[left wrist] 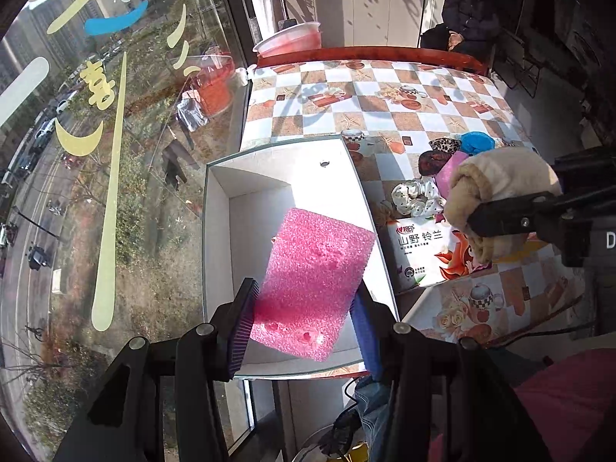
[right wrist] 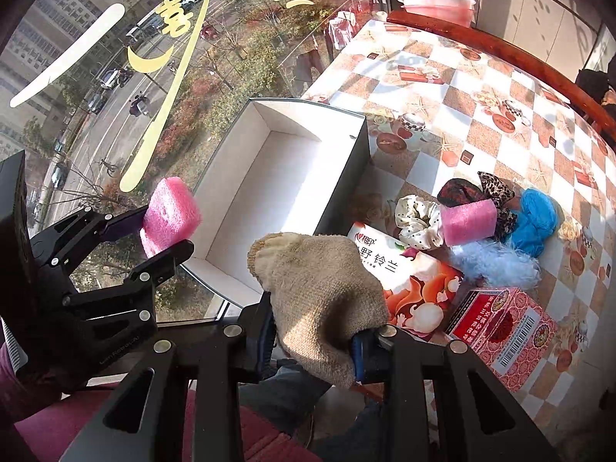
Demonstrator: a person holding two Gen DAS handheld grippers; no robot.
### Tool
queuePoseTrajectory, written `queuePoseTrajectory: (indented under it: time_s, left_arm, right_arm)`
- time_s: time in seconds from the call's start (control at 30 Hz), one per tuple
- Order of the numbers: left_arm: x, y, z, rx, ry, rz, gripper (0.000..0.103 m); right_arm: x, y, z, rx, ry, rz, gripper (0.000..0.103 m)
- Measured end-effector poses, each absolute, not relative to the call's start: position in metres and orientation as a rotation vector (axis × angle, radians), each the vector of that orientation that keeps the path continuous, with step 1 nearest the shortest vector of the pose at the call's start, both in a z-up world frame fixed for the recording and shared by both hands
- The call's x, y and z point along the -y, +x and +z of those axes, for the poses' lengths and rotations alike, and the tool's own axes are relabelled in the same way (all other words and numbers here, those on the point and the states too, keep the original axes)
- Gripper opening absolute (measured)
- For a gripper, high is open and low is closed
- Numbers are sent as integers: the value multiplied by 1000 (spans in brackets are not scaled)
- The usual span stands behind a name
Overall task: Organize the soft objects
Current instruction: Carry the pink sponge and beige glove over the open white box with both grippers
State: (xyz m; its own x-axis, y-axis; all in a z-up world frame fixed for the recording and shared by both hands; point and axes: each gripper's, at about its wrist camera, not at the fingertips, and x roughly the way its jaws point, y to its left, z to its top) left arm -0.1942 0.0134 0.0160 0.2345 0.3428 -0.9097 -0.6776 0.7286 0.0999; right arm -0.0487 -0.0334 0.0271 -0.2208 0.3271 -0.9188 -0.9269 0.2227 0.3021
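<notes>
— Left wrist view: what does the left gripper (left wrist: pixel 304 319) hold?
— A pink sponge (left wrist: pixel 312 285), clamped above the white box (left wrist: pixel 219 208) at the table's window edge.
— And the right gripper (right wrist: pixel 313 340)?
— Closed on a beige knit sock (right wrist: pixel 319 292) — near the tissue pack (right wrist: pixel 415 285) and scrunchies (right wrist: pixel 417 221).
</notes>
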Motion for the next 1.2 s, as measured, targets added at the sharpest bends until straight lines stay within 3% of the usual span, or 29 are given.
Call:
queuePoseTrajectory:
  time_s: [1.2]
  left_arm:
    - [-41, -209, 0, -1129, -407, 786, 51]
  right_arm:
    - [3, -71, 2, -1358, -697, 1277, 33]
